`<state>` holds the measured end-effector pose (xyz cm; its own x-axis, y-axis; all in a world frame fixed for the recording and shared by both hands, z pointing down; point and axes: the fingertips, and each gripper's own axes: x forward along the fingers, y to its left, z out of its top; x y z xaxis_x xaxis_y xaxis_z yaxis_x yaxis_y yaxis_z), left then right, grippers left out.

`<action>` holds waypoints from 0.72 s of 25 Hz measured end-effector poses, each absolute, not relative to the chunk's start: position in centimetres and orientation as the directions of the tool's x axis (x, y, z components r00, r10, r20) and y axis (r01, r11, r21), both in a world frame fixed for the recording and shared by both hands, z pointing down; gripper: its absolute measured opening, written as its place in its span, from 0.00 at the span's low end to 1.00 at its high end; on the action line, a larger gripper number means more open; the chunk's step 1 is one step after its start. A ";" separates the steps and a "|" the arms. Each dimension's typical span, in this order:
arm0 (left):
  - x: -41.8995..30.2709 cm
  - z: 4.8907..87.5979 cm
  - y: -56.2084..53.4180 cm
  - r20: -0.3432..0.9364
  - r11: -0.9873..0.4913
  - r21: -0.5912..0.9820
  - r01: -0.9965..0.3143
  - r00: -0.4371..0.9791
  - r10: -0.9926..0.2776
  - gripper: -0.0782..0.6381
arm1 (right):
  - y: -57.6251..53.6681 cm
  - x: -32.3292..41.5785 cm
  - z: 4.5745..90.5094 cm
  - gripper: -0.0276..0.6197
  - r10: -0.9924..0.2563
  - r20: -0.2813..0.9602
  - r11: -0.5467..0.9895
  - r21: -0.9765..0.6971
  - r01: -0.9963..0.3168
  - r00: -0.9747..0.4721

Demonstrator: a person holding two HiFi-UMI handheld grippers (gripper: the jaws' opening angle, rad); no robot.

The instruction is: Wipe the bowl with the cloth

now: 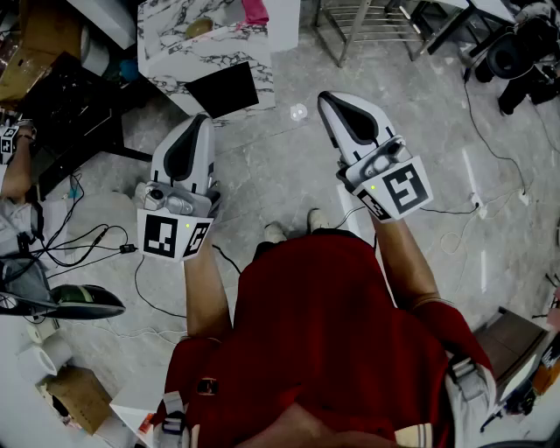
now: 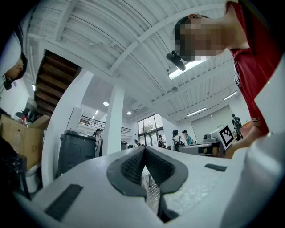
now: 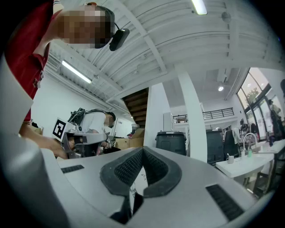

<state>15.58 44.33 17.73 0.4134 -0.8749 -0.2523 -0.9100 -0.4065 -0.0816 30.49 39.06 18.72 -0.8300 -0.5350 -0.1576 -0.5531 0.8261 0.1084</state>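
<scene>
My left gripper (image 1: 198, 123) and right gripper (image 1: 327, 99) are held at chest height over the floor, both shut with nothing in them. In the left gripper view the jaws (image 2: 144, 149) point up at the ceiling, pads pressed together. The right gripper's jaws (image 3: 142, 151) are likewise closed and aimed across the room. At the top of the head view stands a marble-patterned counter (image 1: 213, 59). A pink cloth-like thing (image 1: 255, 10) and a yellowish round object (image 1: 198, 28) lie on it, well beyond both grippers. No bowl shows clearly.
A black square panel (image 1: 224, 88) leans against the counter. Cables (image 1: 87, 241) run over the floor at the left, near another person's arm (image 1: 15, 171). A metal rack (image 1: 359, 22) stands at the top, a cardboard box (image 1: 77, 395) at the bottom left.
</scene>
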 end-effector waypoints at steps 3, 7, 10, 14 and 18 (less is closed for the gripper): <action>15.4 17.9 44.5 -0.252 -0.412 -0.081 -0.908 0.419 -0.872 0.12 | 39.5 30.1 18.8 0.04 -0.526 -0.160 0.833 0.102 -0.544 -0.835; 15.0 18.0 44.5 -0.256 -0.420 -0.078 -0.904 0.425 -0.868 0.12 | 40.0 29.4 18.5 0.04 -0.509 -0.182 0.842 0.098 -0.531 -0.841; 14.7 18.1 44.4 -0.253 -0.424 -0.080 -0.902 0.430 -0.867 0.12 | 40.1 28.8 18.4 0.04 -0.506 -0.185 0.842 0.106 -0.529 -0.842; 14.3 18.2 44.4 -0.255 -0.429 -0.075 -0.900 0.434 -0.864 0.12 | 40.2 28.5 18.1 0.04 -0.512 -0.188 0.837 0.110 -0.536 -0.838; 13.5 18.4 44.7 -0.253 -0.427 -0.069 -0.902 0.430 -0.867 0.12 | 40.3 27.9 18.0 0.04 -0.519 -0.187 0.832 0.112 -0.543 -0.834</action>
<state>13.47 44.68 18.41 0.4297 -0.8667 -0.2534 -0.9017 -0.4268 -0.0694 27.88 40.27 18.03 -0.8339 -0.5193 -0.1868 -0.5432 0.8321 0.1120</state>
